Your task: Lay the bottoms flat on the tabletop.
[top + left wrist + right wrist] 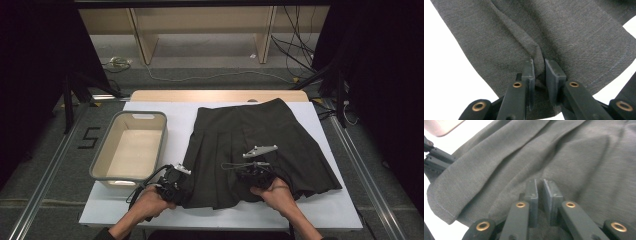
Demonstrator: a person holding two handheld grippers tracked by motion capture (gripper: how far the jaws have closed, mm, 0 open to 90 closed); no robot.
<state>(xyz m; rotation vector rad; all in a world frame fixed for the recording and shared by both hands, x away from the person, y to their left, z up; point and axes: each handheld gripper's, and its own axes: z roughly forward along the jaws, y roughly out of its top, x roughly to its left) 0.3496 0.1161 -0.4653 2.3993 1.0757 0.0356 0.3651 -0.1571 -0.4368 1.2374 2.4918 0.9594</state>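
— Jaws of left gripper (539, 65) clamped on a pinched ridge of the dark pleated skirt (250, 145); right gripper (540, 185) likewise nipping cloth, near the hem on the white worktop (340, 210).

— Best lifted evenly, both together. Grey basket (100, 155) seen from above; pinched folds close-up from gripper views.

Grey-rimmed tub (100, 159) with a pale inside sits on the white table cover (330, 205), left half, its far rim showing a handle slot. Beyond the table: light wooden frame (202, 27), cables (295, 55) strewn on grey floor. Mark like a "5" (89, 137) on floor at left.
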